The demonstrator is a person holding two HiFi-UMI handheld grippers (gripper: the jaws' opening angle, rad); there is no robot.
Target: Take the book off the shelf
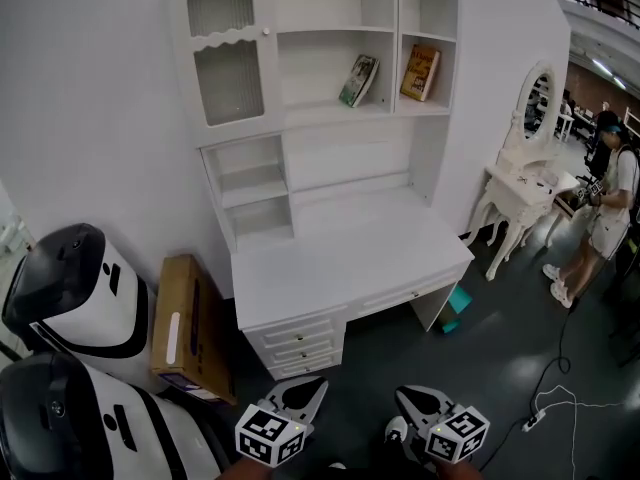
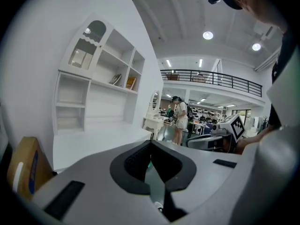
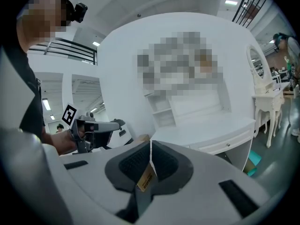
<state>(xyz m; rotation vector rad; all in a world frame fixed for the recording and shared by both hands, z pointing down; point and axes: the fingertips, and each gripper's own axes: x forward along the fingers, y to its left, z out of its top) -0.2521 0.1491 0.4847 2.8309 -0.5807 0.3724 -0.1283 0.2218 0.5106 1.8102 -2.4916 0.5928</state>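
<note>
- Two books stand on the upper shelf (image 1: 330, 109) of a white desk (image 1: 350, 258), in the upper middle of the head view.
- A green book (image 1: 358, 80) is in the wide middle compartment. An orange book (image 1: 420, 73) is in the narrow compartment just to its right, with a divider between them.
- Each book rests on its lower edge with its cover facing the room. Their long axes run nearly upright, and the green one tips toward the right of the frame.
- The task names a single book, and nothing shows which of the two is meant.
- The left hand-held gripper (image 1: 305, 390) and the right hand-held gripper (image 1: 420, 400) sit side by side at the bottom edge of the head view. They are well apart from the shelf, with the whole desk top lying between.
- Both hand-held grippers are clenched and hold nothing. In each one's own view the dark pads meet at the tips.
- From the hand-held grippers, the books lie ahead and high up.
- The orange book sits almost straight above the right hand-held gripper in the frame, so that hand looks nearer to it.
- The green book sits above the gap between the two, so neither hand looks clearly nearer.
- The reach will likely need to rise and go forward over the desk. The jaws must then part and close across the book's thin side.
</note>
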